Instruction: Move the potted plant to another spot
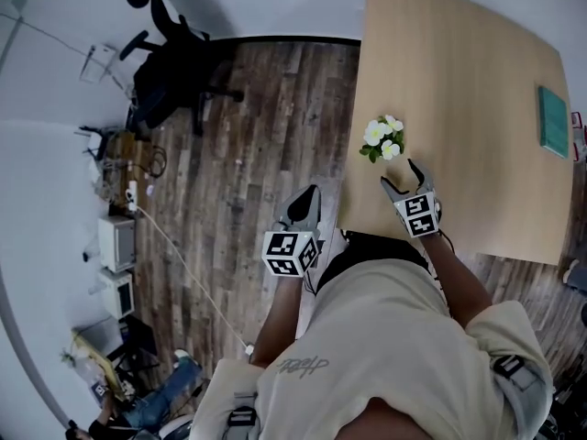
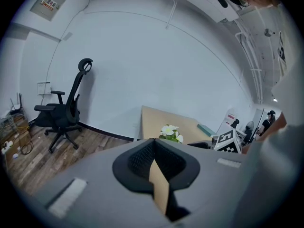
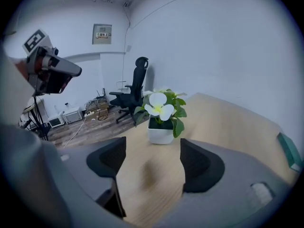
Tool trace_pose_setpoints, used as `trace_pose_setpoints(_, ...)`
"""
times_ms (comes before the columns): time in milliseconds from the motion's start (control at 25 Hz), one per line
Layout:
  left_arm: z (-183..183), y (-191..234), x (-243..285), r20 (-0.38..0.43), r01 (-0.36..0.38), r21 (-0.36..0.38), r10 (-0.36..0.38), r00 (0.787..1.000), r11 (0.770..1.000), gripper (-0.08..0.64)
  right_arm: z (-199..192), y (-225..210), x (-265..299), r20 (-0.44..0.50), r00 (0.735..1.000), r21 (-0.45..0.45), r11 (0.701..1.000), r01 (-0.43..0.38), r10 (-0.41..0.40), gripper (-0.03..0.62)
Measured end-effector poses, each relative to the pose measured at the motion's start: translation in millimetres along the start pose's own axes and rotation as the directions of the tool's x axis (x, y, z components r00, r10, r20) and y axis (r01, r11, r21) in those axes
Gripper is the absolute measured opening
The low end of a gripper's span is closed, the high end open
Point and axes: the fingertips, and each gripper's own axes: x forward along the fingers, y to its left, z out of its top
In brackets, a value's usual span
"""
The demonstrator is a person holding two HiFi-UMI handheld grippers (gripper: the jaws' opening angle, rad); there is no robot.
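Note:
A small potted plant (image 1: 383, 139) with white flowers and green leaves stands in a white square pot (image 3: 160, 135) on the wooden table (image 1: 477, 108), near its left edge. My right gripper (image 1: 402, 178) is open just short of the plant, jaws wide apart with the pot ahead between them and nothing held. My left gripper (image 1: 305, 202) hangs over the floor left of the table; its jaws are closed together with nothing in them. From the left gripper view the plant (image 2: 171, 132) shows beyond the table's corner.
A teal book (image 1: 553, 121) lies at the table's far right. A black office chair (image 1: 174, 67) stands on the wood floor at the back left. Boxes, cables and devices (image 1: 119, 246) line the left wall.

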Motion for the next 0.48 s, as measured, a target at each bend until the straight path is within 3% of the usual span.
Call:
trace_pose_setpoints(240, -5.6, -22.7, 5.1, -0.022, 0.084, 0.036, -0.083, 0.996, 0.996, 0.017, -1.2, 2.9, -40.5, 0.039, 0.999, 0.019, 0.999, 0.027, -0.028, 0.326)
trace_pose_setpoints(360, -10.1, -33.8, 13.5, -0.038, 0.124, 0.062, -0.121, 0.992, 0.990, 0.017, 2.9, -0.7, -60.8, 0.089, 0.994, 0.037, 0.998, 0.060, -0.063, 0.263)
trace_pose_setpoints(480, -11.5, -46.5, 22.7, -0.050, 0.158, 0.083, -0.154, 0.987, 0.984, 0.017, 11.6, -2.4, -78.7, 0.126, 0.989, 0.057, 0.996, 0.071, -0.078, 0.248)
